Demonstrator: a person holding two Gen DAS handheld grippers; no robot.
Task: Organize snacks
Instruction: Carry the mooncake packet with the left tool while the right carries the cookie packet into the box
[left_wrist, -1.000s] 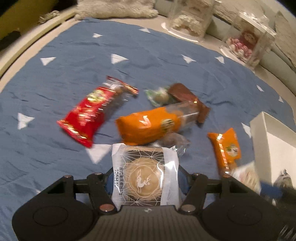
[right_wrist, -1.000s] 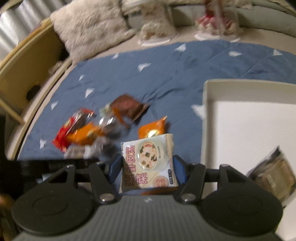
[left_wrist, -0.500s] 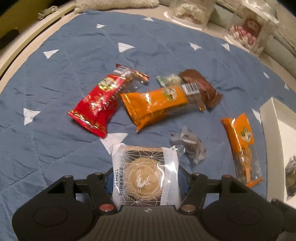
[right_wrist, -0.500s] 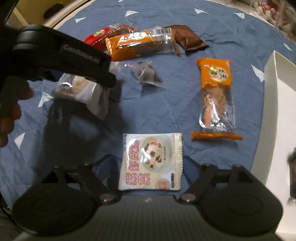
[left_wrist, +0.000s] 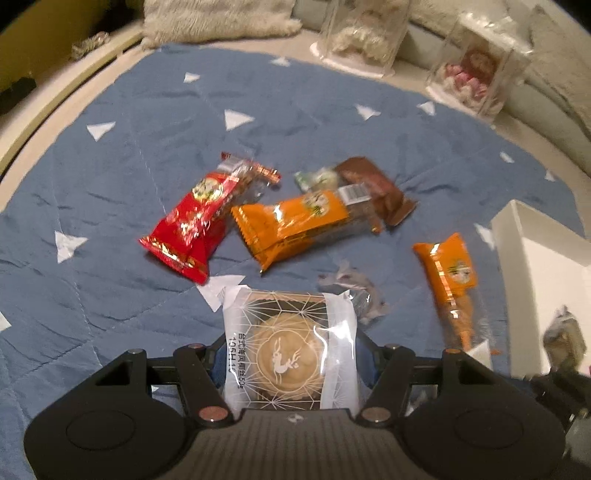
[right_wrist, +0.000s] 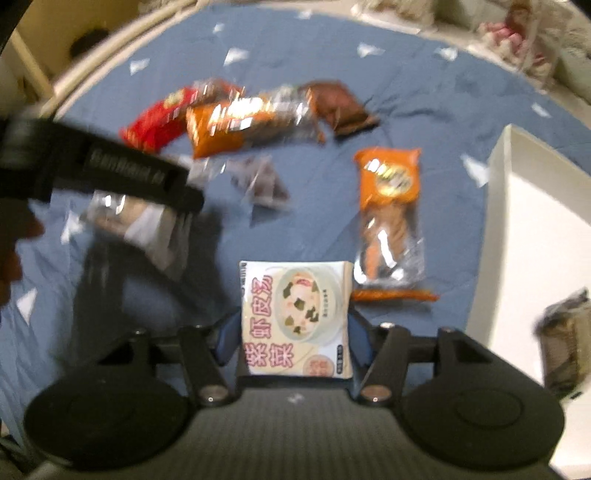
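1. Left wrist view: the left tool clamps a mooncake packet, long axis pointing ahead, above the blue quilt.
2. Right wrist view: the right tool, jaws just closing, pinches a soup packet, upright; white box to its right.

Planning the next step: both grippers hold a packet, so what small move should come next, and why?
Probably carry the right gripper, with its soup packet, sideways over the white box and release. The box is just beside it and already holds one packet.
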